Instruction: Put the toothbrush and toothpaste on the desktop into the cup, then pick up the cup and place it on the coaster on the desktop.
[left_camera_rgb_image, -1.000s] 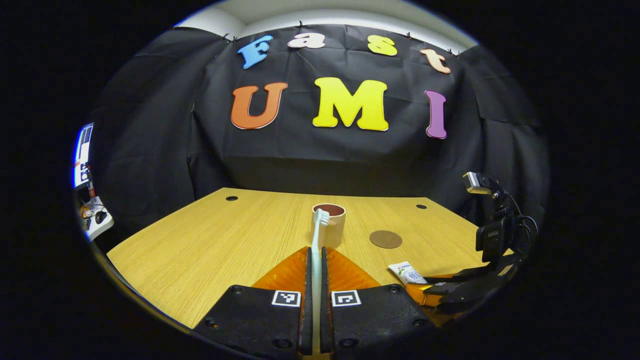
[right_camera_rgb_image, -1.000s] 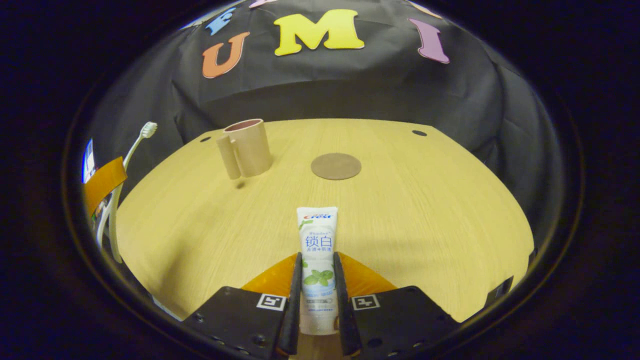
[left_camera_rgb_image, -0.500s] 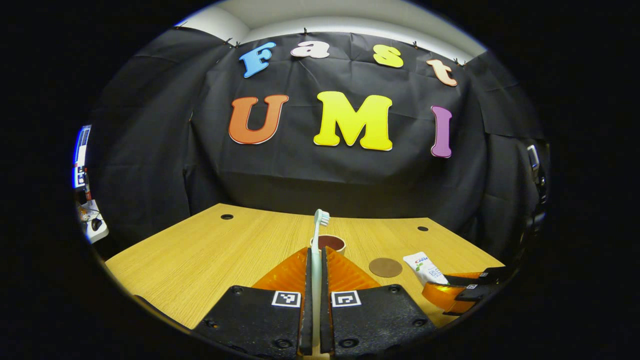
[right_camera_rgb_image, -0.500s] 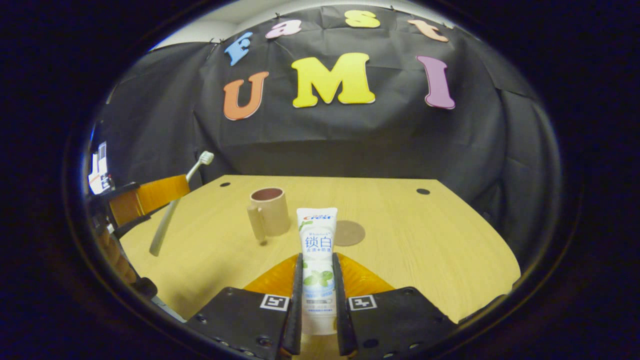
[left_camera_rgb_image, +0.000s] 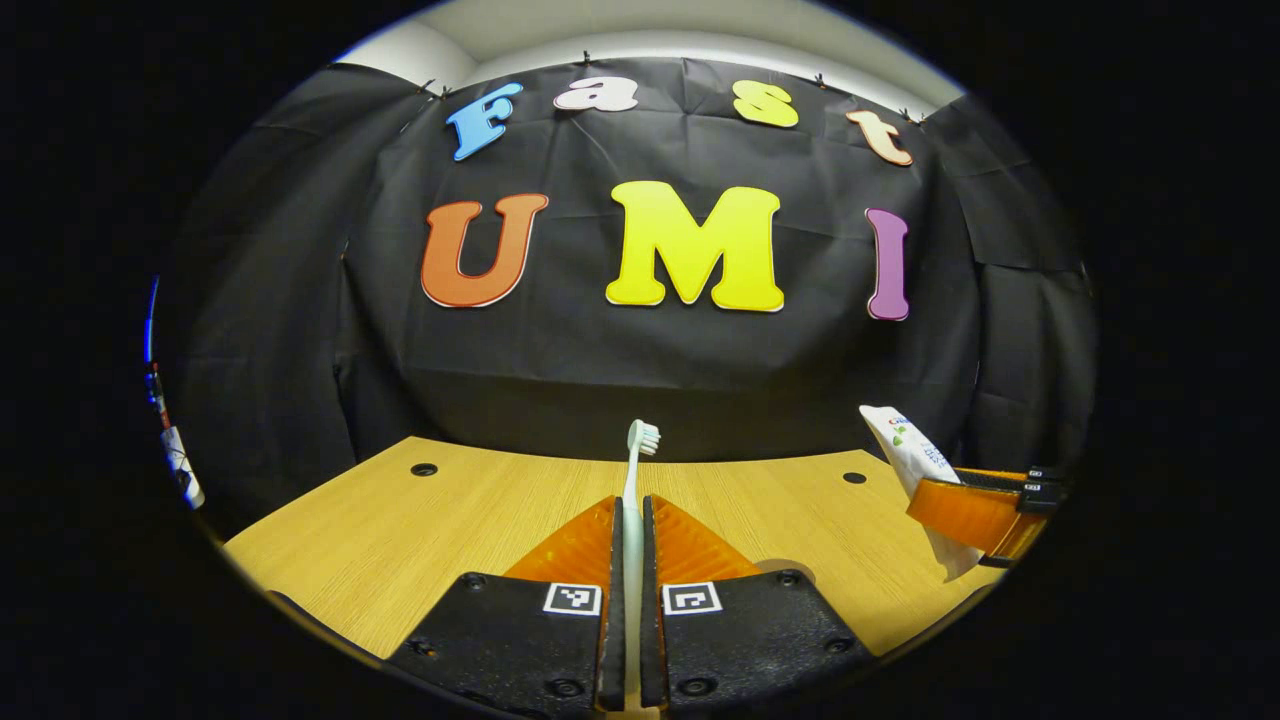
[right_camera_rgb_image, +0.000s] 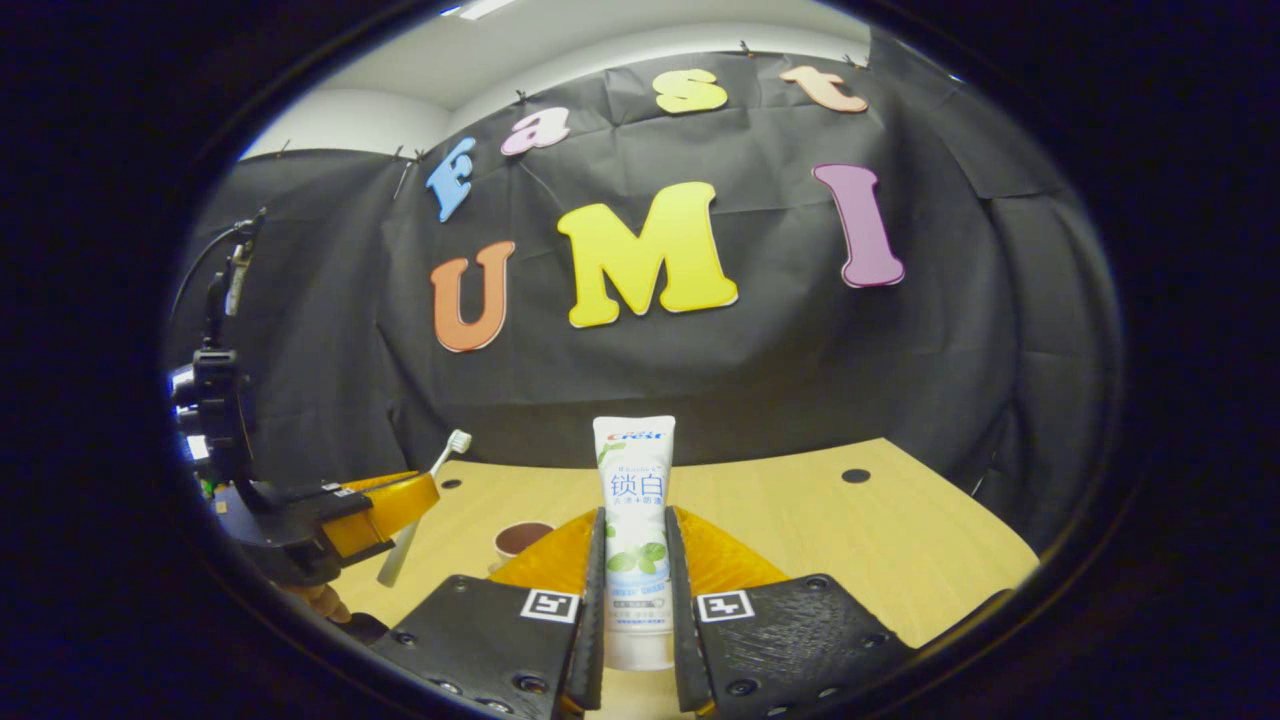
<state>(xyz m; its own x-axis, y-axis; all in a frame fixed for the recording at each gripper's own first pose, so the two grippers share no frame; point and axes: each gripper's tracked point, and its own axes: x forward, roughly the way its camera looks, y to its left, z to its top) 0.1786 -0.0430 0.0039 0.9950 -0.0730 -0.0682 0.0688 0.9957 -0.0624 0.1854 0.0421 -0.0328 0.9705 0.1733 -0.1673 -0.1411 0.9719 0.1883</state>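
Toothbrush: clamped between both fingers of the left gripper, raised above the wooden desktop, bristle head up and clear of everything around it. Toothpaste: pinched by both fingers of the right gripper, upright in the air, with bare desktop stretching to the far and right edges. Cup: on the desktop below and between the grippers; brown inside, contents cannot be made out.

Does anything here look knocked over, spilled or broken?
Nothing stands out. The left gripper holds the toothbrush and the right gripper holds the toothpaste, both lifted above the wooden desktop. The cup stands upright.
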